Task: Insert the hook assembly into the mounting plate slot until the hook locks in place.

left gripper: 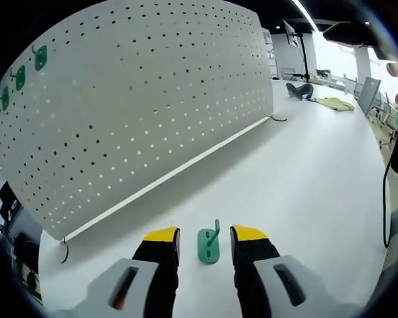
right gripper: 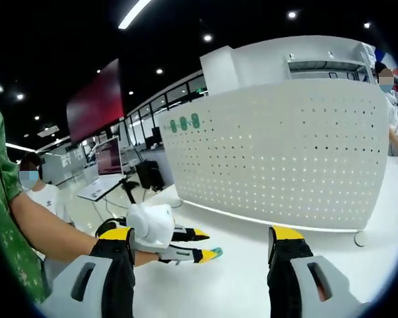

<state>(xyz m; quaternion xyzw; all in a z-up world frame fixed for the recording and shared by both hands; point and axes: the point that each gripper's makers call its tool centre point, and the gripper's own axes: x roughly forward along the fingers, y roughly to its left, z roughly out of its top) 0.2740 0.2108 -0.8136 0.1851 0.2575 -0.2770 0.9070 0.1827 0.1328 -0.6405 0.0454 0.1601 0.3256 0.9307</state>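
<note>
On the white table, a small green hook with a flat base and an upturned prong is seen lying between the spread yellow-tipped jaws of the left gripper, untouched. Behind it, a white pegboard stands upright, three green hooks already mounted. The right gripper is held spread, empty.

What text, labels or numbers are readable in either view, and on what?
None readable.
White pegboard: holes only, no print.
Green hooks mounted on it: no marking legible.
Green hook between the left claw tips: no marking visible.
Laptop screen in the right gripper view: lit, content too blurred to read.
Red wall panel: no lettering.
</note>
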